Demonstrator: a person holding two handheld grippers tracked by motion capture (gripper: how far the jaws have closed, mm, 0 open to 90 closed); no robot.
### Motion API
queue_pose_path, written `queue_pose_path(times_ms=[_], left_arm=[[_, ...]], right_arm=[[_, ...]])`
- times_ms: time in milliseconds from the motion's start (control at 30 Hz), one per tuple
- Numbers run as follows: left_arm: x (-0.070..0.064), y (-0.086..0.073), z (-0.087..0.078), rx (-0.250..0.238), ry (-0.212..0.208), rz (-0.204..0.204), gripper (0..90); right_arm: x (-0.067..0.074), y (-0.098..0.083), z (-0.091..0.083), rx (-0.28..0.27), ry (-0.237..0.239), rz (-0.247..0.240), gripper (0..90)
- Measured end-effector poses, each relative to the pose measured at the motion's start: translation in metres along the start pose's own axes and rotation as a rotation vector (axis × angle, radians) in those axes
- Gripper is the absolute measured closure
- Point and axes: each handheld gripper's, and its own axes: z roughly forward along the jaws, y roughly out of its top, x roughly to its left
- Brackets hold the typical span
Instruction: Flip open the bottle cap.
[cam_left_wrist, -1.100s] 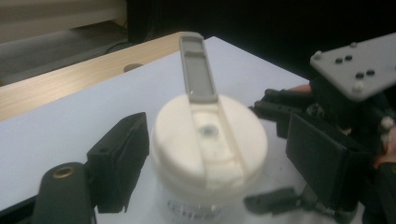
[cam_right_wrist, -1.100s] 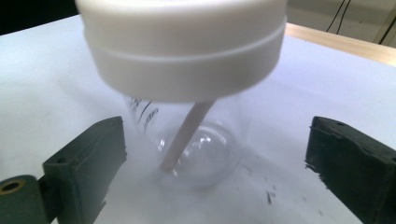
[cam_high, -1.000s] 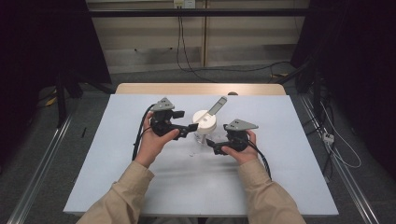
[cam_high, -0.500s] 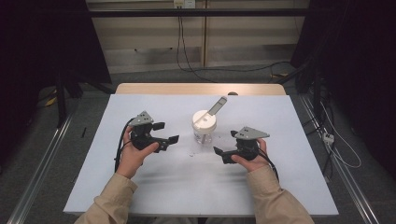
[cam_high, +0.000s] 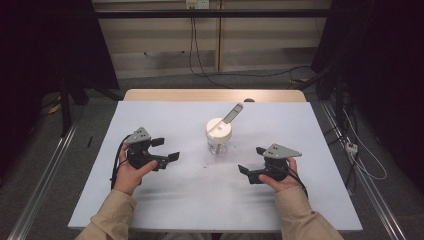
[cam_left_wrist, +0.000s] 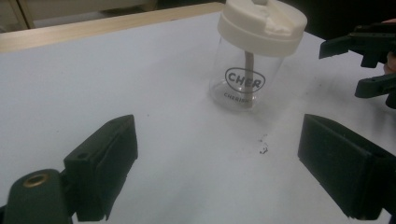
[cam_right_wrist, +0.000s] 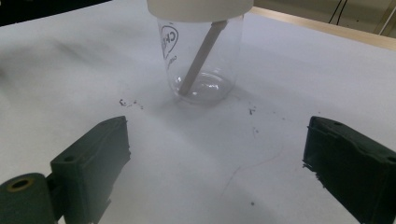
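A clear glass jar (cam_high: 219, 136) with a white lid stands at the middle of the white table, and a grey stick (cam_high: 232, 113) pokes up through the lid at a slant. My left gripper (cam_high: 167, 149) hovers left of the jar, open, pointing toward it; its jaws have just been opening, nothing between them. My right gripper (cam_high: 251, 160) hangs right of the jar, open and empty, its jaws having just closed a little. The left gripper view shows the jar (cam_left_wrist: 254, 60) beyond my open left gripper (cam_left_wrist: 217, 172). The jar (cam_right_wrist: 201, 51) stands close ahead of my right gripper (cam_right_wrist: 217, 172).
The table (cam_high: 200, 205) wears a white cover with a wooden strip (cam_high: 215, 95) along its far edge. Dark crumbs (cam_high: 205, 165) lie just in front of the jar. Cables run over the floor behind and to the right, and metal rails flank the table.
Both hands have drawn back from the jar, the left gripper going left and lower, the right gripper going right. The jar now stands alone between them.
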Motion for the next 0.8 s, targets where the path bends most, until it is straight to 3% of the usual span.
queue_pose_path(times_ms=[800], left_arm=[[0.002, -0.021, -0.021, -0.001, 0.02, -0.007, 10.9]], right_arm=[[0.001, -0.022, -0.027, -0.007, -0.015, 0.012, 7.2]])
